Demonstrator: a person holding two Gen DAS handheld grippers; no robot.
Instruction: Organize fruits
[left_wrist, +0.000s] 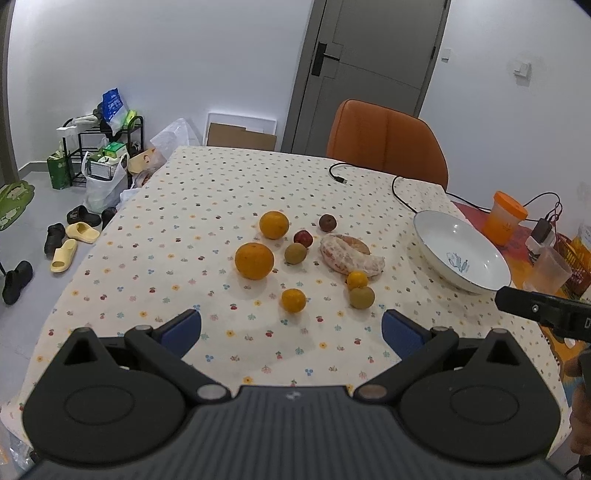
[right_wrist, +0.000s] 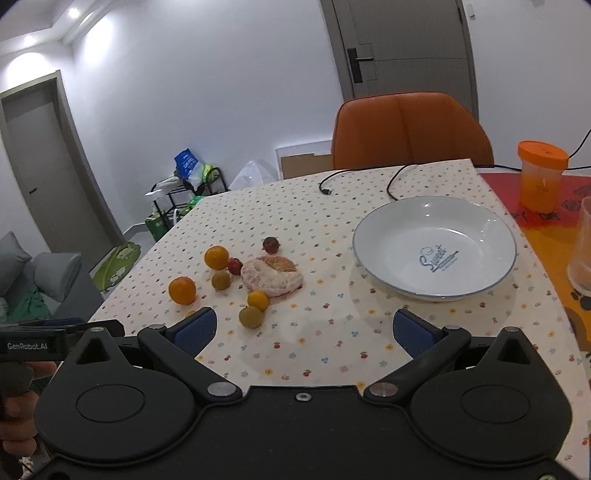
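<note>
Fruit lies scattered mid-table: two large oranges (left_wrist: 254, 260) (left_wrist: 273, 224), small oranges (left_wrist: 293, 300) (left_wrist: 357, 279), green fruits (left_wrist: 295, 253) (left_wrist: 361, 297), a red fruit (left_wrist: 303, 238), a dark one (left_wrist: 327, 222) and a peeled pomelo piece (left_wrist: 349, 255). A white bowl (left_wrist: 436, 236) stands empty at the right. My left gripper (left_wrist: 291, 330) is open, hovering near the front edge, short of the fruit. My right gripper (right_wrist: 304, 330) is open too, between the fruit cluster (right_wrist: 273, 275) and the bowl (right_wrist: 391, 229). Nothing sits between either pair of fingers.
A black cable (left_wrist: 369, 173) trails across the far side of the table. An orange chair (left_wrist: 384, 140) stands behind it. An orange-lidded cup (right_wrist: 541, 177) and a clear cup (right_wrist: 583, 247) sit at the right. Shoes, bags and a rack (left_wrist: 103, 147) clutter the floor at left.
</note>
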